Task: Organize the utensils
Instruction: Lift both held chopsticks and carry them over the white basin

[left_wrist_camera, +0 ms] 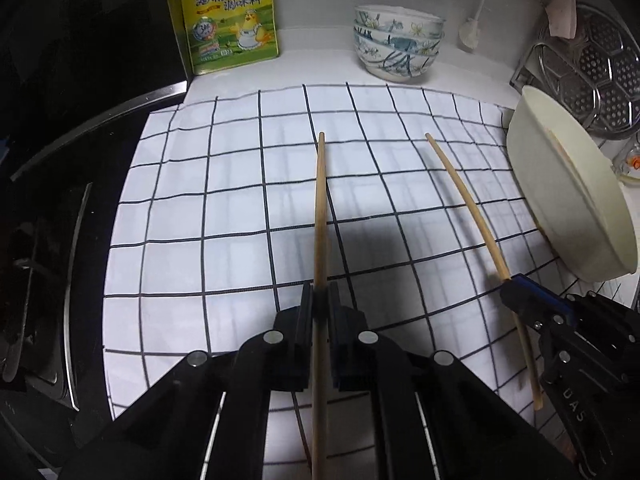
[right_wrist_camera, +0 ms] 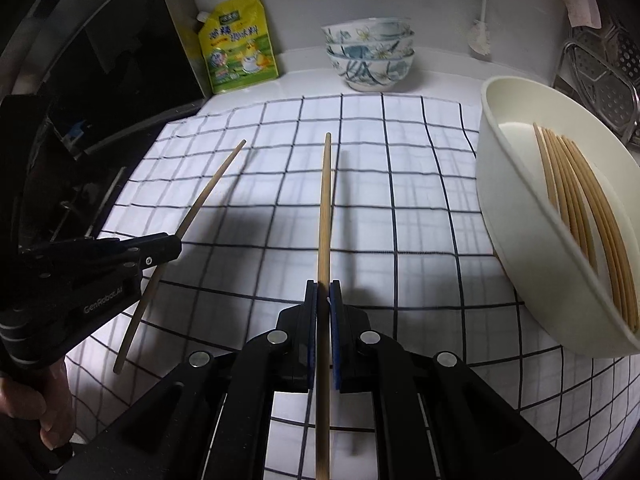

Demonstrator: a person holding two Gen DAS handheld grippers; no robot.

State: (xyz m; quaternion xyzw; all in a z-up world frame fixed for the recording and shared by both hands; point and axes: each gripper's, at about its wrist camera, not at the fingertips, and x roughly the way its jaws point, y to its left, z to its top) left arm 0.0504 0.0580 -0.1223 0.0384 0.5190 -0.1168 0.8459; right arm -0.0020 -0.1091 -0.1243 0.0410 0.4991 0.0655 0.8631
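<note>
My left gripper [left_wrist_camera: 320, 296] is shut on a wooden chopstick [left_wrist_camera: 320, 200] that points forward above the checked cloth [left_wrist_camera: 224, 208]. My right gripper [right_wrist_camera: 323, 292] is shut on a second chopstick [right_wrist_camera: 326, 200], also lifted off the cloth. Each wrist view shows the other gripper too: the right gripper [left_wrist_camera: 516, 292] with its chopstick [left_wrist_camera: 460, 188], and the left gripper [right_wrist_camera: 172, 246] with its chopstick [right_wrist_camera: 212, 188]. A cream bowl [right_wrist_camera: 516, 184] stands tilted at the right with several chopsticks [right_wrist_camera: 580, 208] lying in it. In the left wrist view the bowl [left_wrist_camera: 568, 184] shows mainly its outer wall.
A stack of flower-patterned bowls [left_wrist_camera: 396, 44] and a yellow seasoning pouch [left_wrist_camera: 230, 20] stand at the back by the wall. A black stove top [left_wrist_camera: 60, 200] borders the cloth on the left. A metal rack with a perforated steamer plate [left_wrist_camera: 592, 68] stands behind the cream bowl.
</note>
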